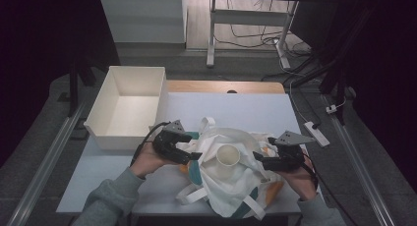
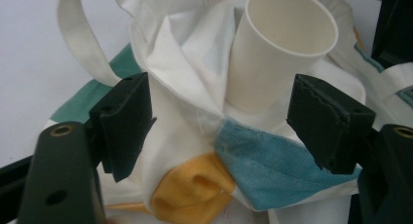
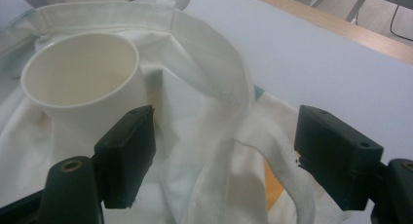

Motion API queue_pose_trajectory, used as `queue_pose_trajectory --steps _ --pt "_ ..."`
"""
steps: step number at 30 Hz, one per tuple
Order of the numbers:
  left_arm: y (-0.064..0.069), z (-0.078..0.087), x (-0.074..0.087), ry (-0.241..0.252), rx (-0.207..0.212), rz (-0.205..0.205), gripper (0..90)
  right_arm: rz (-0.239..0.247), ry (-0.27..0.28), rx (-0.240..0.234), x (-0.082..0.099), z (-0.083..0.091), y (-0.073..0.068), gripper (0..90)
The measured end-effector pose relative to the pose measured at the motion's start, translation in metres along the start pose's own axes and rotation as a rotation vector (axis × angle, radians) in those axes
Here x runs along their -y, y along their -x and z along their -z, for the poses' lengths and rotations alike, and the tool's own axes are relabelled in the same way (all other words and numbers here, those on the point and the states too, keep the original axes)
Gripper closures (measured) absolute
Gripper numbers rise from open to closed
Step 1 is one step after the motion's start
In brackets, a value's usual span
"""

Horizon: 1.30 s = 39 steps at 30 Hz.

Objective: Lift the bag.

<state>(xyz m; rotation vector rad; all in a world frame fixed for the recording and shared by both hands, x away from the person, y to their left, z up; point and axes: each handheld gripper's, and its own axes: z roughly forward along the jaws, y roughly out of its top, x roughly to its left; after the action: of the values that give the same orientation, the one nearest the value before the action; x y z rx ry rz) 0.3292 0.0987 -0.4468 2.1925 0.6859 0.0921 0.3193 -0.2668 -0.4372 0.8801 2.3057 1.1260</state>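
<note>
The paper cup (image 1: pixel 228 155) could be tipped off the cloth bag (image 1: pixel 231 186) (both claws are wide, nothing held) if fabric is tugged.

A white table (image 1: pixel 255 110) is carrying an empty box (image 1: pixel 129 108) at its far left corner and a crumpled cloth bag (image 1: pixel 231 179) sitting near its front edge.

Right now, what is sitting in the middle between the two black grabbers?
A white paper cup stands upright on the crumpled cloth bag, between the left gripper and the right gripper. The high view shows it best.
</note>
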Motion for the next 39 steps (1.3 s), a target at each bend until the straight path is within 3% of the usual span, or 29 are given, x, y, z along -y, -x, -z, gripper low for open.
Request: queue_pose_trajectory --steps 8,16,24,26,29,35,39 --pt "-0.002 -0.013 0.002 -0.007 -0.013 0.037 36.7 0.005 -0.014 0.003 0.004 0.001 -0.001 23.4" --pt "-0.004 -0.018 0.006 -0.049 0.001 0.063 49.1 -0.012 -0.04 0.011 0.01 0.004 -0.004 24.0" --pt "-0.005 -0.022 0.017 -0.095 -0.013 0.052 77.4 -0.017 -0.079 0.034 0.033 0.018 -0.011 33.4" --pt "-0.004 -0.023 0.017 -0.101 -0.016 0.043 80.3 -0.018 -0.085 0.032 0.037 0.022 -0.014 35.5" --pt "-0.001 -0.022 0.018 -0.107 -0.027 0.026 82.8 -0.038 -0.136 0.038 0.046 0.021 -0.015 37.1" --pt "-0.002 -0.017 0.021 -0.091 -0.01 0.028 84.7 -0.057 -0.194 0.036 0.058 0.018 -0.016 52.9" --pt "-0.002 -0.016 0.022 -0.081 -0.006 0.028 84.9 -0.018 -0.247 0.012 0.059 0.011 -0.023 65.3"
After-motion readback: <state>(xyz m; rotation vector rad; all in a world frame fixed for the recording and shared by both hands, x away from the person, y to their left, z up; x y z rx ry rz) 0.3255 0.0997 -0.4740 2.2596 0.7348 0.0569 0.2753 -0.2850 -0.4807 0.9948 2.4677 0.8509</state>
